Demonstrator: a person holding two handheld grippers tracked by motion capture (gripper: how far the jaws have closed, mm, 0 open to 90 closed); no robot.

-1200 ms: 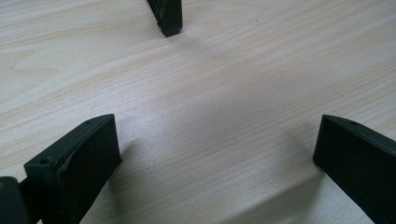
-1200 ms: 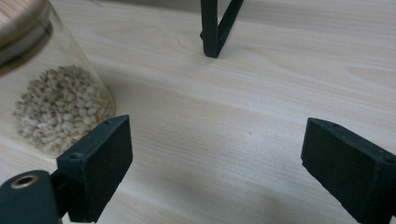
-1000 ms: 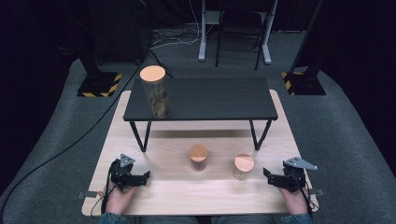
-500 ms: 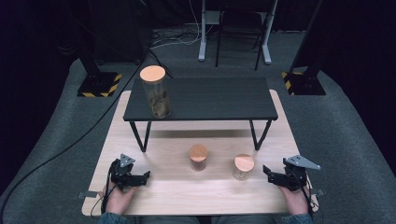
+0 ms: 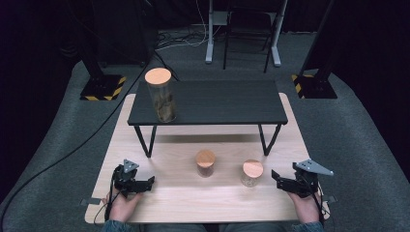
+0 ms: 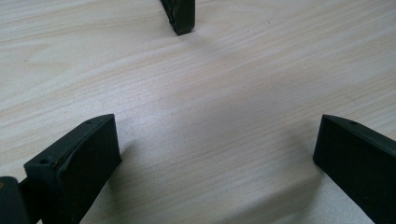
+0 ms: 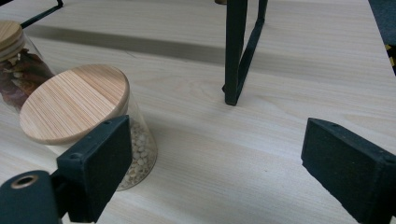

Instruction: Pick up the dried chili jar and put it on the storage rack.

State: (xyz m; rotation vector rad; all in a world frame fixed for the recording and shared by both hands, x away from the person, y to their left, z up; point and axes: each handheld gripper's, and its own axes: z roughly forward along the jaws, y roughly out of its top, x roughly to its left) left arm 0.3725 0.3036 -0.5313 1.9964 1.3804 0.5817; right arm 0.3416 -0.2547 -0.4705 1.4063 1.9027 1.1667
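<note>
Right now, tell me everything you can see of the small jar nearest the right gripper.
The small jar is a short clear cylinder, glass by its look, closed with a flat round lid of pale striped wood. It stands upright on the light wooden table, partly filled with small pale beans or seeds. Nothing grips it: the right gripper sits open beside it, one jaw close in front of its wall in the right gripper view.

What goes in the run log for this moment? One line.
left tongs: open, idle | right tongs: open beside bean jar | tall jar: on shelf
</note>
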